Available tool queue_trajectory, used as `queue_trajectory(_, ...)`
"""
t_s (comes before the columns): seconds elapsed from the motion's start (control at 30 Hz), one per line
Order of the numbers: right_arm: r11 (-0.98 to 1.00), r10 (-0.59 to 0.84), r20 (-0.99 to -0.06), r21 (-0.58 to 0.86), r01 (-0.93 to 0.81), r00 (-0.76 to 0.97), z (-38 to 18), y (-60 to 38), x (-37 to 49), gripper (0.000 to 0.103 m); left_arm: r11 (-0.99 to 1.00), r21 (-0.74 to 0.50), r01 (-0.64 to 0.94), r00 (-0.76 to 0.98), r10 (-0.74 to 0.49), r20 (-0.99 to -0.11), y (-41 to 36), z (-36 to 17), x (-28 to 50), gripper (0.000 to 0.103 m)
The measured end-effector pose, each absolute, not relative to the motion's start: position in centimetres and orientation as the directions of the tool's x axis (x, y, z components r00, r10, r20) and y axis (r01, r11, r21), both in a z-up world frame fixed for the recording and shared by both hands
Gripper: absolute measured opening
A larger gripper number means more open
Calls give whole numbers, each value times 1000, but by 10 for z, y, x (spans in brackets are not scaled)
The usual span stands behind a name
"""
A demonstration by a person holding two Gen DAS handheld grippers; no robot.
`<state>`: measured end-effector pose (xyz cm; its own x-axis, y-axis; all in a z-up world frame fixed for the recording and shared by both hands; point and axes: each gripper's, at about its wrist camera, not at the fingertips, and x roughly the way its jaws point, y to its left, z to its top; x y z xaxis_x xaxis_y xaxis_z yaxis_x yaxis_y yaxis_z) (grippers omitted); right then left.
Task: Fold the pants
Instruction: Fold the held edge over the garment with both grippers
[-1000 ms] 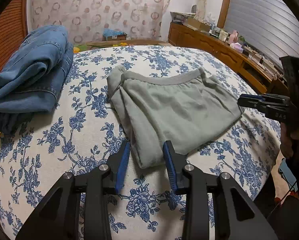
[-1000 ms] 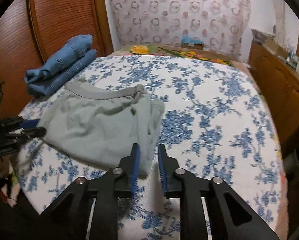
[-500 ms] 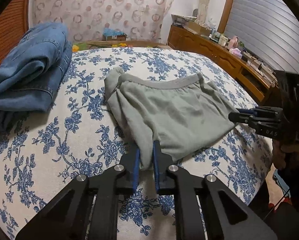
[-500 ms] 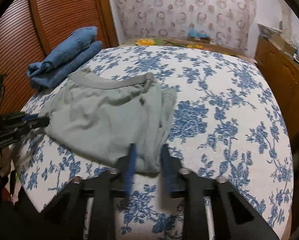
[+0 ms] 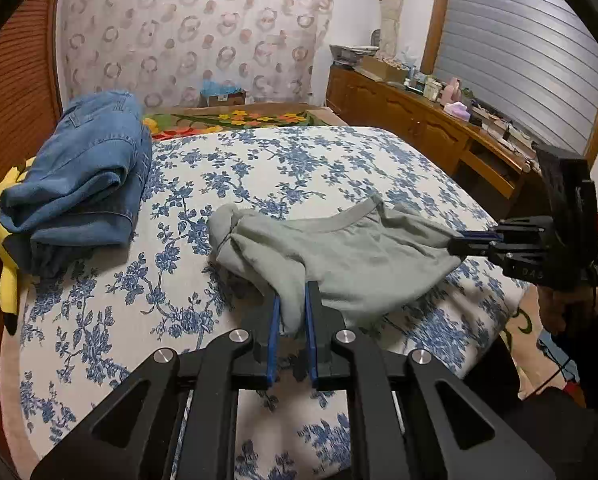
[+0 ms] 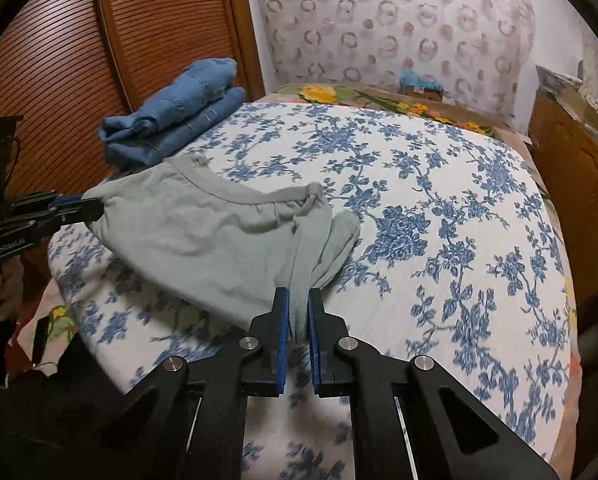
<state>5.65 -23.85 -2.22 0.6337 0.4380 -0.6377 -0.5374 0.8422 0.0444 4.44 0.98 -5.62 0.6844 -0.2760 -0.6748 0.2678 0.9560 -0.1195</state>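
Observation:
Folded grey-green pants (image 5: 351,256) lie on the bed, waistband on the far side; they also show in the right wrist view (image 6: 203,236). My left gripper (image 5: 290,312) is shut on the near left corner of the pants and lifts it a little. My right gripper (image 6: 297,312) is shut on the near right corner. Each gripper shows in the other's view, the right one (image 5: 475,240) at the pants' right edge, the left one (image 6: 79,208) at their left edge. The cloth hangs taut between them.
The bed has a blue-flowered white cover (image 5: 299,160). Folded blue jeans (image 5: 83,176) are stacked at the far left on a yellow toy (image 5: 7,280). A wooden sideboard (image 5: 431,128) with clutter stands to the right. A slatted wooden door (image 6: 51,52) is on the left.
Both grippers closed on the near corners of the pants, the left one first. The corners have risen off the bed and the cloth has pulled taut.

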Motion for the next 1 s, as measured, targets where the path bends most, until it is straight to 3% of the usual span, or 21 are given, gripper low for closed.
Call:
queue_trajectory(0.77,834,452,-649,64,-548,612,-29,-243,32,9,958,-119,260,639,-263,-723,6,-81,21,15)
queue_trajectory(0.93,840,454,-631,66,-539,629,-25,-246,32,9,960,-116,254,646,-257,-719,6,-78,23,24)
queue_trajectory(1.0,842,454,-626,68,-536,634,-25,-245,34,9,962,-116,246,651,-253,-716,8,-77,27,42)
